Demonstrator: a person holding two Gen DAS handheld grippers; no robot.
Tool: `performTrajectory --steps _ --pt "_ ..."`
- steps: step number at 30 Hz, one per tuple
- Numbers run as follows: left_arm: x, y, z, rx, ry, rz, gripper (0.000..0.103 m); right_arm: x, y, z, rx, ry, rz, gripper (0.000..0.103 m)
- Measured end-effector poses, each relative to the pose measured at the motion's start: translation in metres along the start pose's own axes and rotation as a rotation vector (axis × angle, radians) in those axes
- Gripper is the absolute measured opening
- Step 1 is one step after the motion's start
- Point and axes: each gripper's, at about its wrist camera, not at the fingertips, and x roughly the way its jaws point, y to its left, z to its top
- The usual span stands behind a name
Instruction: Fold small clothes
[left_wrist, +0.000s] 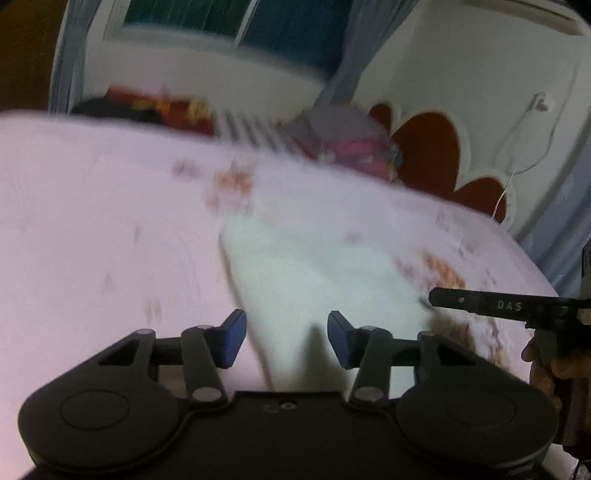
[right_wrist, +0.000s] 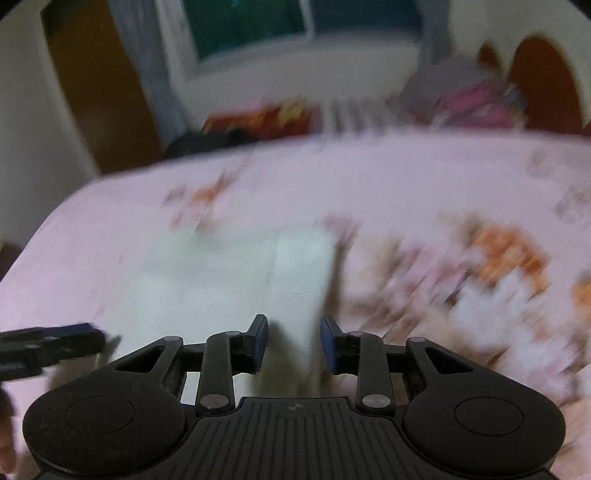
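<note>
A small white cloth (left_wrist: 317, 269) lies flat on a pink flowered bedsheet (left_wrist: 92, 221); it also shows in the right wrist view (right_wrist: 229, 280). My left gripper (left_wrist: 286, 338) is open, its blue pads apart just above the cloth's near edge. My right gripper (right_wrist: 293, 345) is open over the cloth's near right corner. The right gripper's finger shows from the side in the left wrist view (left_wrist: 480, 304), at the cloth's right edge. The left gripper's finger shows in the right wrist view (right_wrist: 51, 341), at the cloth's left edge. Both views are blurred.
The bedsheet (right_wrist: 424, 177) covers a bed. A pile of pink and grey clothes (left_wrist: 347, 144) lies at the far side by a red and white headboard (left_wrist: 428, 147). A window (right_wrist: 258, 26) and curtains stand behind. A red patterned item (right_wrist: 266, 114) lies beyond the bed.
</note>
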Motion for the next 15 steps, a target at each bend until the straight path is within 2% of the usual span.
performTrajectory --steps 3,5,7,8,9,12,15 --pt "0.022 -0.009 0.023 0.052 0.01 -0.019 0.046 0.006 0.013 0.022 -0.048 -0.022 0.013 0.03" --pt "0.044 -0.009 0.03 0.047 0.046 -0.021 0.033 0.023 0.023 0.031 -0.097 0.0 0.007 0.03" --pt "0.065 -0.005 0.027 0.016 0.118 -0.034 0.031 0.051 0.029 0.032 -0.175 0.073 -0.026 0.03" --pt "0.073 -0.003 0.021 -0.006 0.149 -0.043 0.031 0.067 0.031 0.027 -0.225 0.137 -0.081 0.029" --pt "0.076 -0.001 0.016 -0.028 0.142 -0.052 0.031 0.08 0.027 0.018 -0.257 0.167 -0.117 0.029" --pt "0.075 0.002 0.014 -0.063 0.134 -0.062 0.031 0.085 0.017 0.02 -0.251 0.161 -0.107 0.03" --pt "0.066 -0.002 0.015 -0.041 0.127 -0.044 0.03 0.085 0.015 0.021 -0.253 0.166 -0.108 0.03"
